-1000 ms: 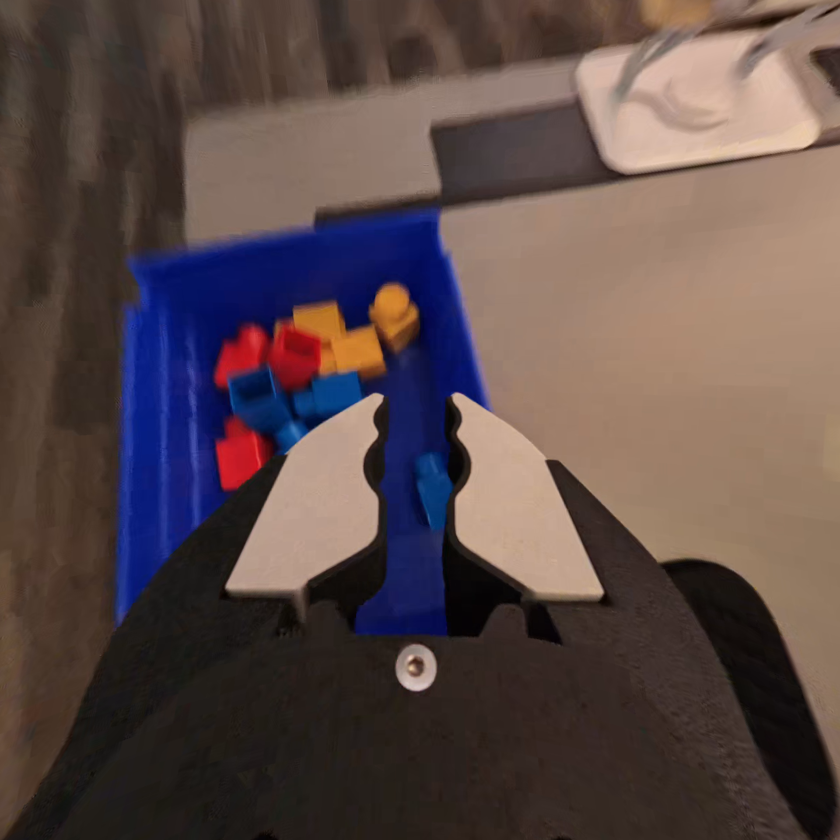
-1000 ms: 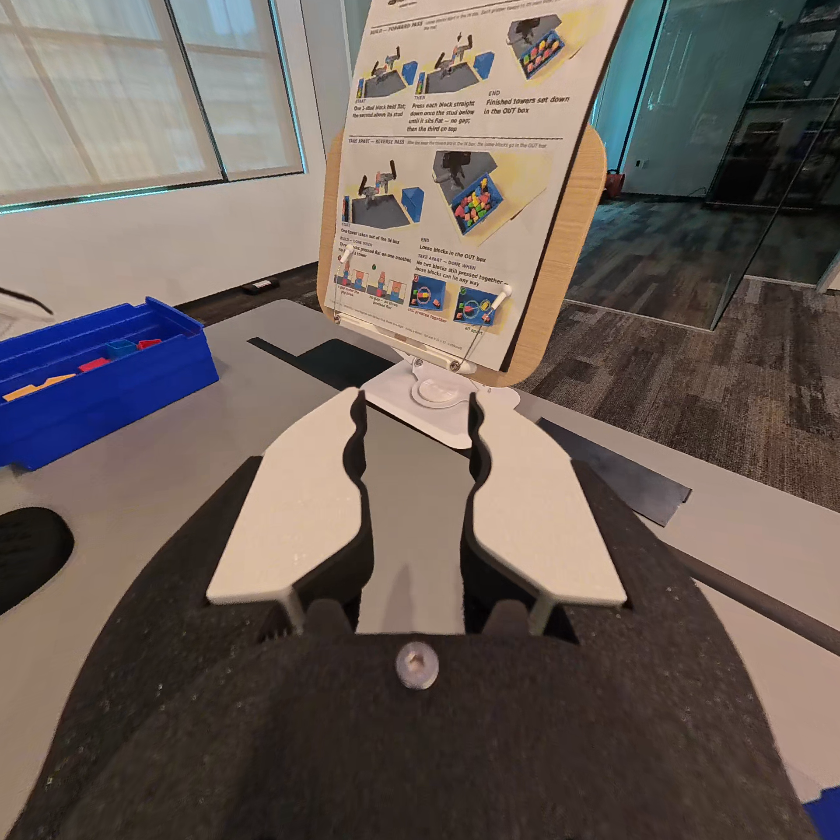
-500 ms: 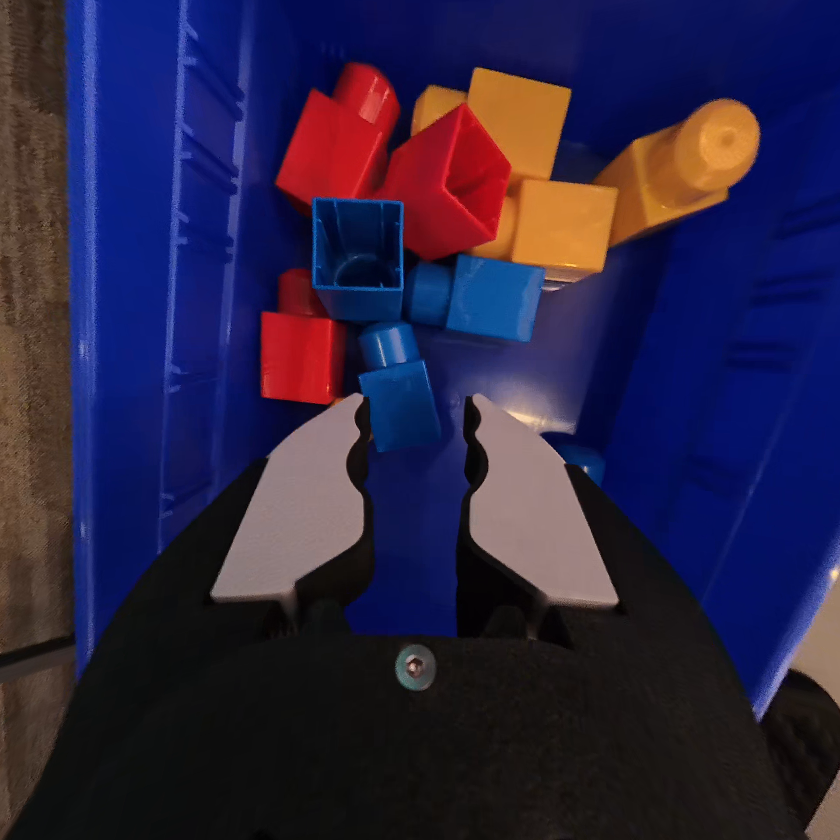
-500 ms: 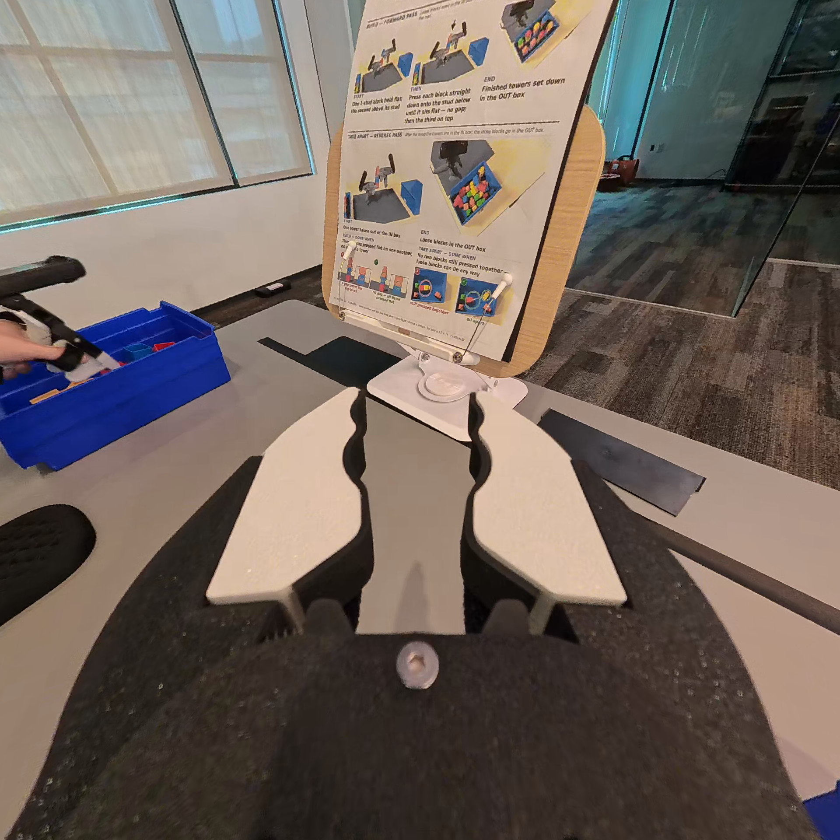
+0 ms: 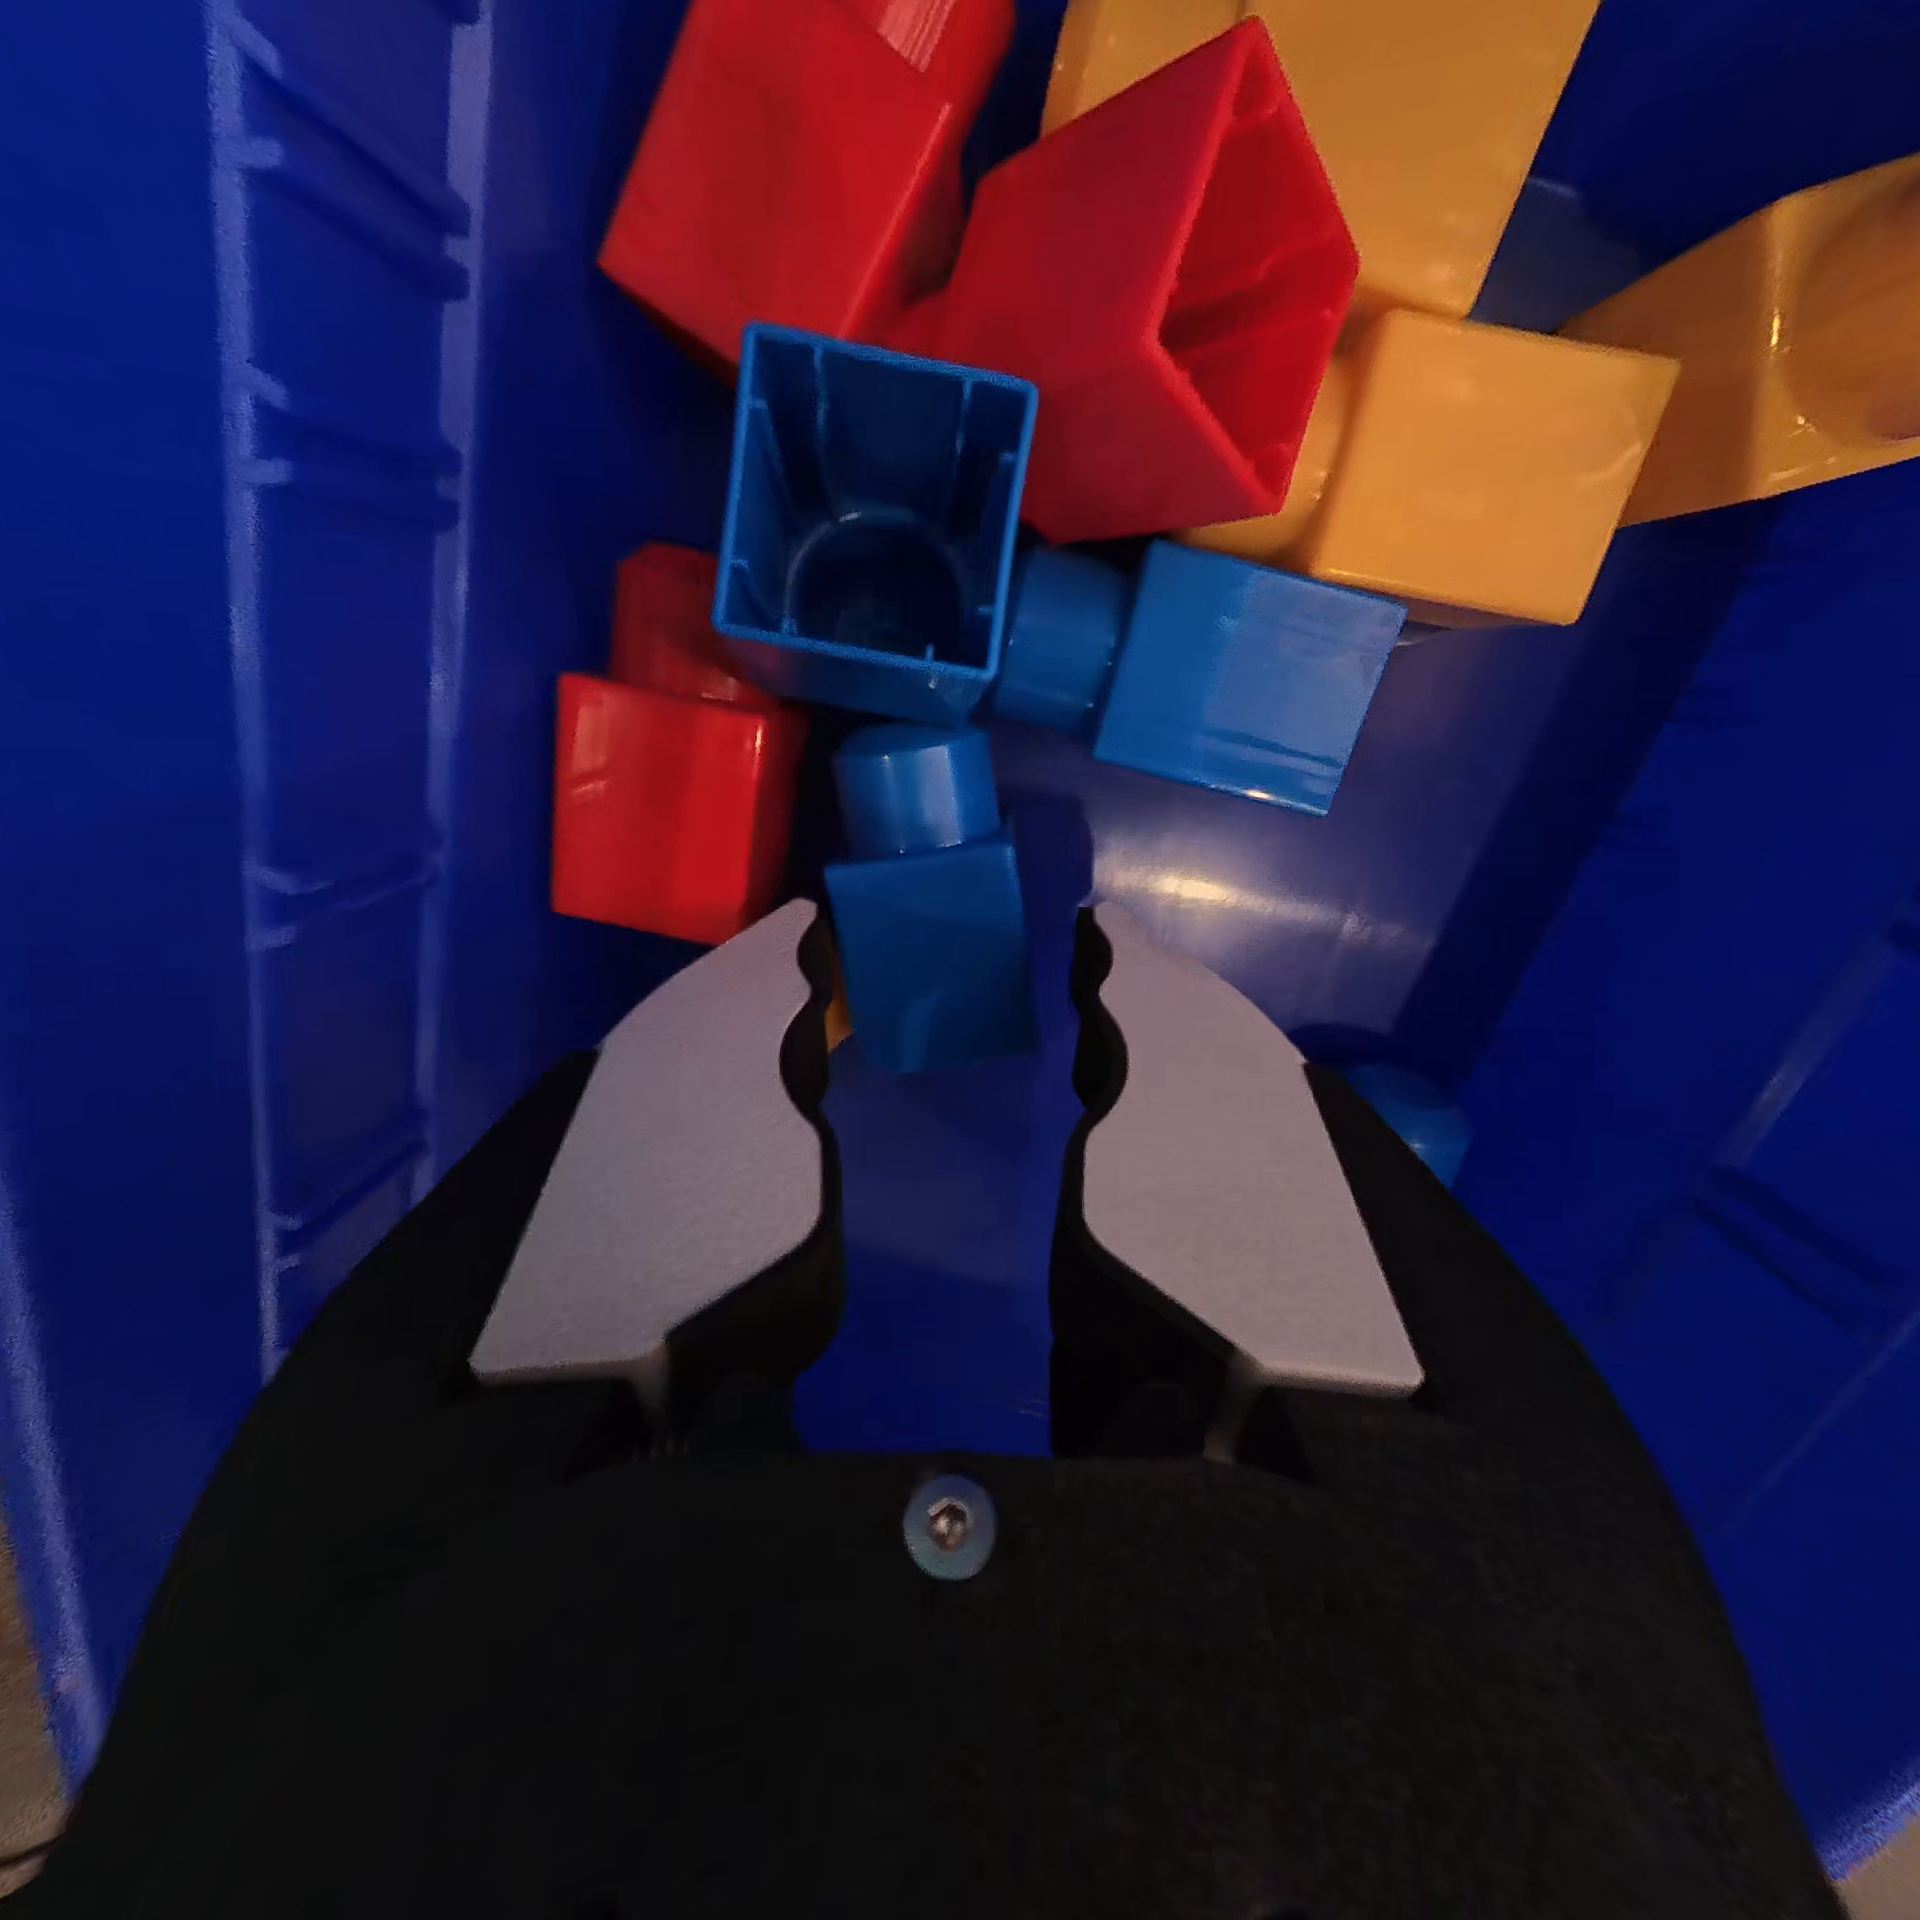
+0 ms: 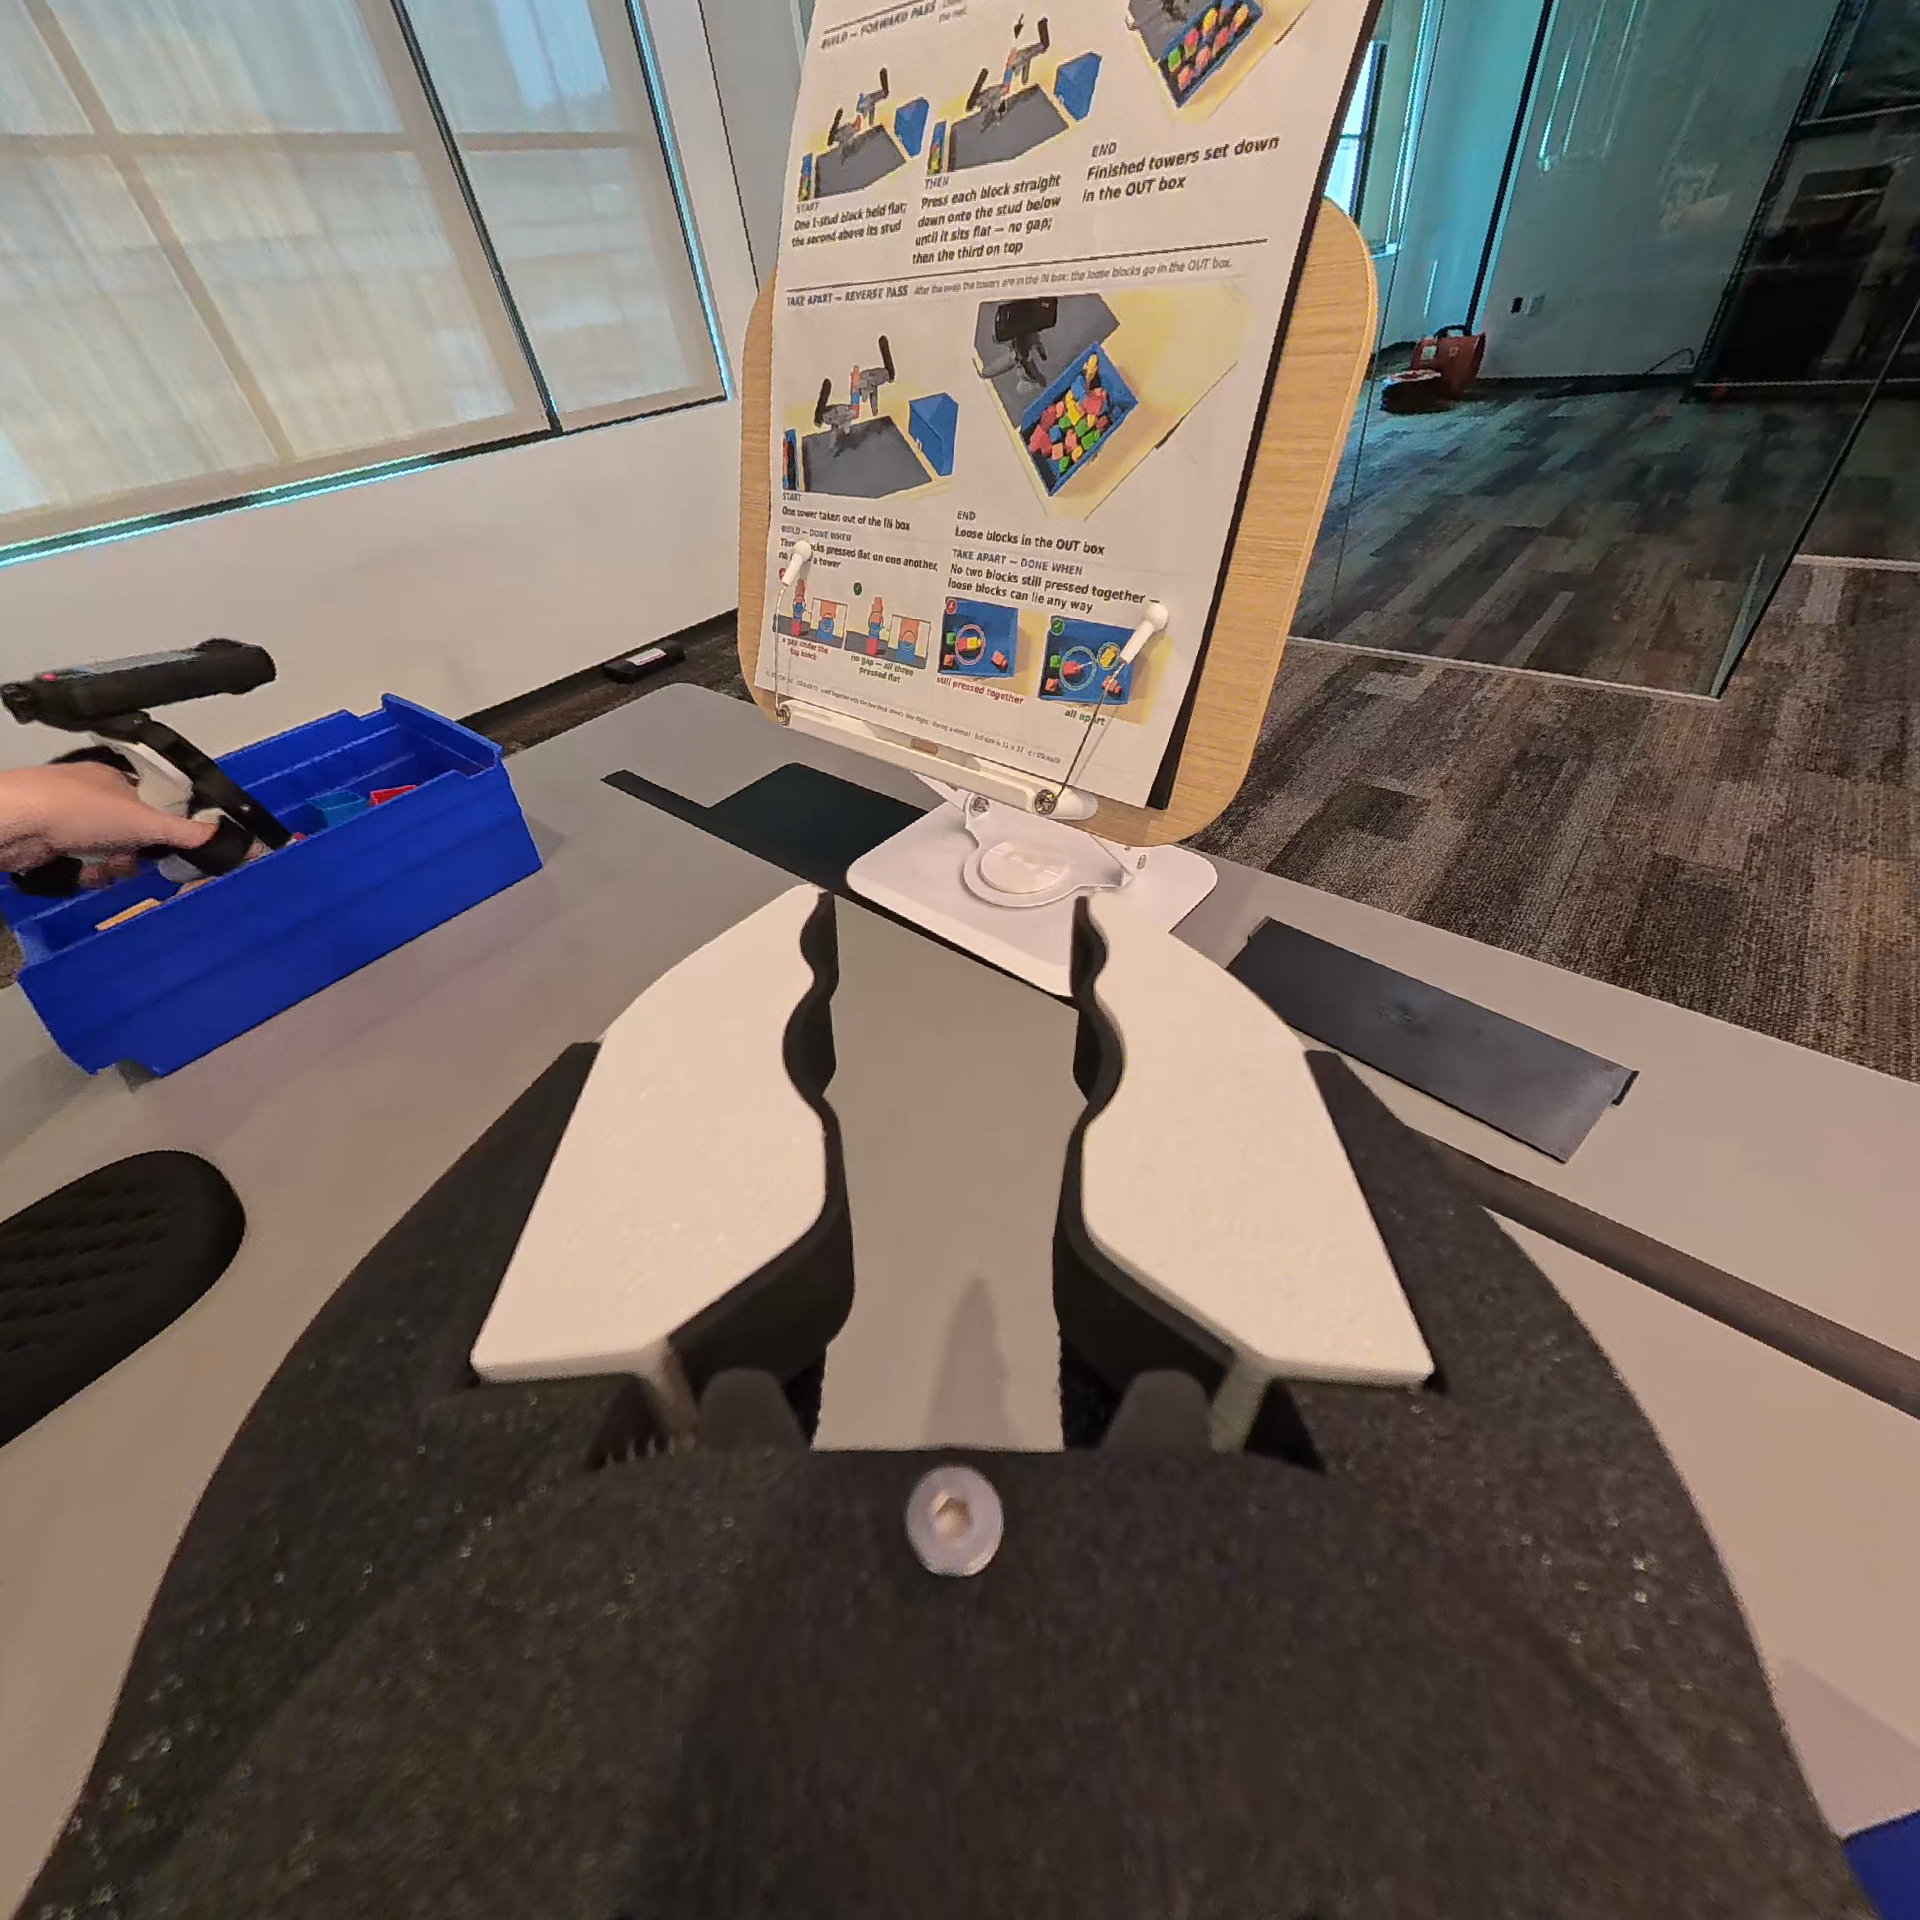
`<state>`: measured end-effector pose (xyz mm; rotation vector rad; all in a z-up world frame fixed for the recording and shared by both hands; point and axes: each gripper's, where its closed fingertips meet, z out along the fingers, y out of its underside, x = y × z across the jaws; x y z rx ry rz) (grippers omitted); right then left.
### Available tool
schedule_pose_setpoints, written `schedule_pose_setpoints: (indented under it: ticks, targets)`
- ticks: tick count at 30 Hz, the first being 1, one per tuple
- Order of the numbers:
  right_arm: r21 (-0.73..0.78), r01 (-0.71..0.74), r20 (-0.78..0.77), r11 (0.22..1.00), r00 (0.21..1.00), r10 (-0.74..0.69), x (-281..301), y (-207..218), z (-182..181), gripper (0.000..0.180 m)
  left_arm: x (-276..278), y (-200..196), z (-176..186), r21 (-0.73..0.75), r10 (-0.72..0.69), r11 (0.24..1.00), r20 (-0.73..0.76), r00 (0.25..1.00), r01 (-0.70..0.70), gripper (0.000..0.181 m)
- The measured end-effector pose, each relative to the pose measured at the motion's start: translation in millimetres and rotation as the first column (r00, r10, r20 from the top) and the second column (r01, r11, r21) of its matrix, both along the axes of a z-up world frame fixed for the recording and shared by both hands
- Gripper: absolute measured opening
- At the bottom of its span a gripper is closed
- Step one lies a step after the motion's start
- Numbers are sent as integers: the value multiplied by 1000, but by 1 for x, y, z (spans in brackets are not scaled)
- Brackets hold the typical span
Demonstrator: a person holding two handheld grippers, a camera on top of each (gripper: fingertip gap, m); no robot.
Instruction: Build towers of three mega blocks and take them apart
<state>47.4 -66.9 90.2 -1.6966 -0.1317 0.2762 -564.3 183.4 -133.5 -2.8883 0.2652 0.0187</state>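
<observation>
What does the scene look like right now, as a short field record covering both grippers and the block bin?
left gripper: open, fingers either side of a small blue plastic one-stud block, not closed on it
right gripper: open, empty, over the grey table
blue plastic bin: holds loose red, blue and yellow blocks
towers: none visible
</observation>
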Motion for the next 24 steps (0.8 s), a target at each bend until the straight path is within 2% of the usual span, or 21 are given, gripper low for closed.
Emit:
schedule_pose_setpoints:
  ticks: [4, 7, 9, 12, 15, 18, 20, 24]
  targets:
    - [-6, -4, 4, 1000, 1000, 4, -1, 1, -2, 42, 0, 0, -11, 10, -23, 1000, 19, 1000, 23, 37]
    - [-12, -6, 11, 1000, 1000, 6, -1, 0, -2, 42, 2, -1, -5, 46, -79, 996, 56, 995, 77, 37]
    - [-7, -6, 18, 1000, 1000, 6, -1, -1, -1, 41, 9, 1, 14, 110, -107, 990, 139, 985, 92, 37]
    - [27, -20, 11, 999, 1000, 20, -4, -4, 7, 41, 32, 0, 70, 290, -214, 949, 292, 932, 127, 37]
    - [109, -117, -32, 987, 992, 121, -23, -4, 23, 41, 89, -33, 142, 500, -475, 834, 429, 768, 236, 36]
    - [199, -305, -88, 931, 941, 327, -65, -5, 39, 40, 168, -102, 195, 680, -752, 635, 434, 496, 367, 36]
    - [253, -464, -106, 849, 859, 501, -104, -9, 46, 40, 219, -157, 213, 772, -868, 492, 395, 302, 403, 36]
    - [287, -703, -169, 651, 632, 756, -182, -12, 44, 44, 294, -239, 214, 855, -955, 293, 281, 92, 428, 36]
